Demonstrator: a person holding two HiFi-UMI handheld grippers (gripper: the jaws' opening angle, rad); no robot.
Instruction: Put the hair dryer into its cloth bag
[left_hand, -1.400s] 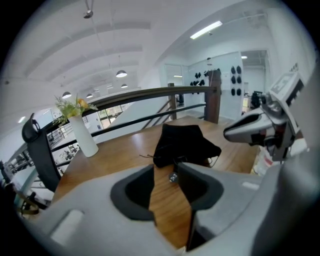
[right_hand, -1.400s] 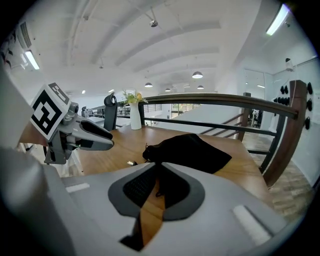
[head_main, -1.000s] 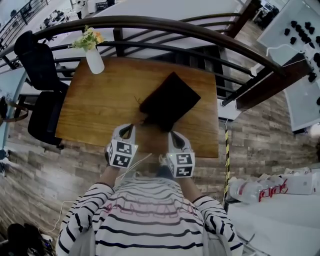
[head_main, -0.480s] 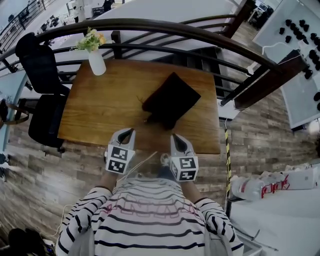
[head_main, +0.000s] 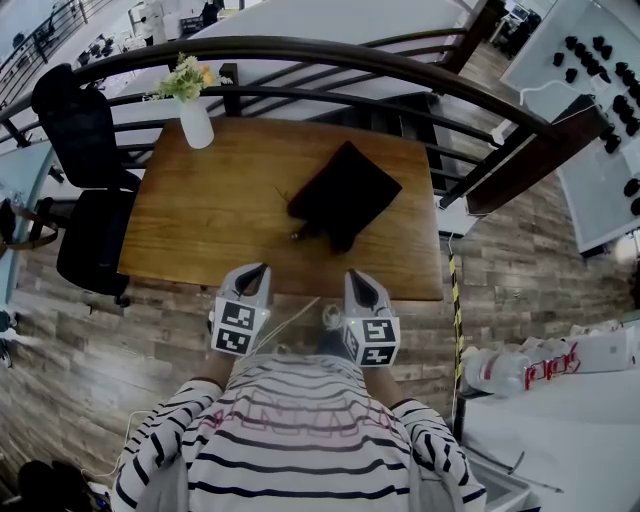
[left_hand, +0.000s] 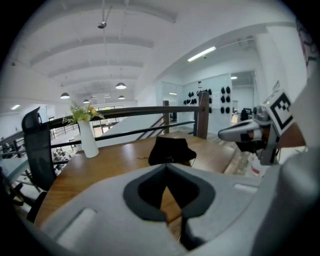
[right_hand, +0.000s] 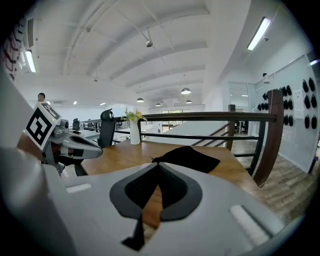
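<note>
- Wooden table (head_main: 200, 210) beside a dark railing (head_main: 330, 48); white vase (head_main: 195, 122) at its far-left corner.
- Black cloth bag (head_main: 345, 192) lies right of centre, well apart from the 2 grippers.
- Left gripper (head_main: 260, 270) and right gripper (head_main: 353, 276): jaws pressed together, empty, at the near edge.

Wooden table (head_main: 210, 210) w/ two things on it: black cloth bag (head_main: 345, 190) lying flat, right of centre; white vase (head_main: 196, 124) w/ flowers (head_main: 182, 78) upright at far-left corner, well apart.
</note>
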